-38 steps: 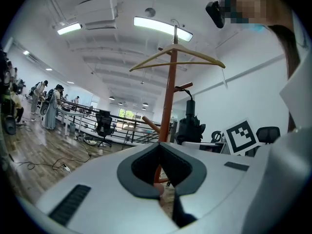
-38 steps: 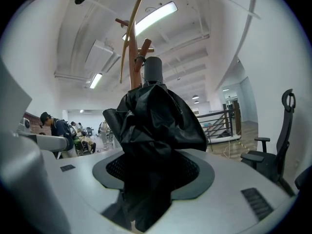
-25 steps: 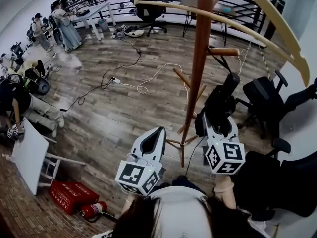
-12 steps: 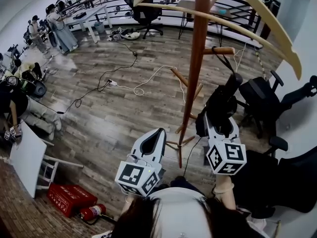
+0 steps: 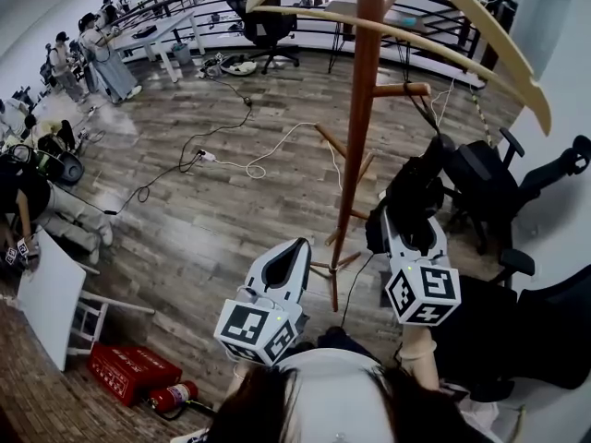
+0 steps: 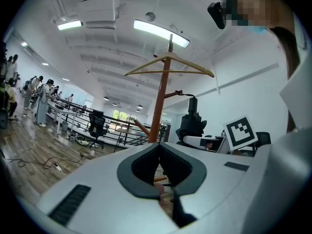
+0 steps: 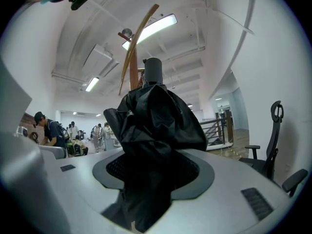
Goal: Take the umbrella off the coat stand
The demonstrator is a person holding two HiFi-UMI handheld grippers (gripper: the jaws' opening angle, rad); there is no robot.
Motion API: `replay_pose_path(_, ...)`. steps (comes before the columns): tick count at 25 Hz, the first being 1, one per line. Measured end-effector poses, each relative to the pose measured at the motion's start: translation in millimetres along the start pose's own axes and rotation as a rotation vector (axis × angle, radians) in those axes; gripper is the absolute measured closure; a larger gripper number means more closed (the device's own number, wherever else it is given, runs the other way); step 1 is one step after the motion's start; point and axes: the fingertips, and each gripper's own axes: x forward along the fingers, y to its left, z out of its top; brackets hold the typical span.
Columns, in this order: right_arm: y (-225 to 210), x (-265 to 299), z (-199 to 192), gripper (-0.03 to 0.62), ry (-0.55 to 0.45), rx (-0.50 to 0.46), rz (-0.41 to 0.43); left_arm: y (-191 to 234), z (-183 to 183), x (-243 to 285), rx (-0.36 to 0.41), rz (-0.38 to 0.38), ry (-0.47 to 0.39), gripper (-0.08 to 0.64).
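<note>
A brown wooden coat stand (image 5: 360,109) rises in the middle of the head view, with a wooden hanger (image 5: 480,26) across its top. A folded black umbrella (image 5: 417,181) hangs right of the pole. Its thin strap (image 5: 427,118) runs up to a side peg (image 5: 404,89). My right gripper (image 5: 406,221) is shut on the umbrella's body, and the black fabric (image 7: 156,126) fills the space between its jaws. Left of the pole, lower down, my left gripper (image 5: 297,247) is shut with nothing in it; it shows the stand (image 6: 161,106) ahead.
Black office chairs (image 5: 485,187) stand close on the right by the wall. Cables (image 5: 231,160) trail across the wooden floor. A red box (image 5: 129,365) and a fire extinguisher (image 5: 175,393) lie at lower left beside a white folding chair (image 5: 55,293). People (image 5: 97,49) work at far left.
My right gripper has drifted slightly up and to the right with the umbrella, away from the pole. The left gripper has kept still.
</note>
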Motion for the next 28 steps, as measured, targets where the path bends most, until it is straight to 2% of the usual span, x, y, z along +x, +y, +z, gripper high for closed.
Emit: replay_pose_path(28,-4.1,-29.3,13.9,0.348,-0.048,-0.023,-0.035,-19.1,4.4,-15.0,0.013,-0.026,-0.003,0.551)
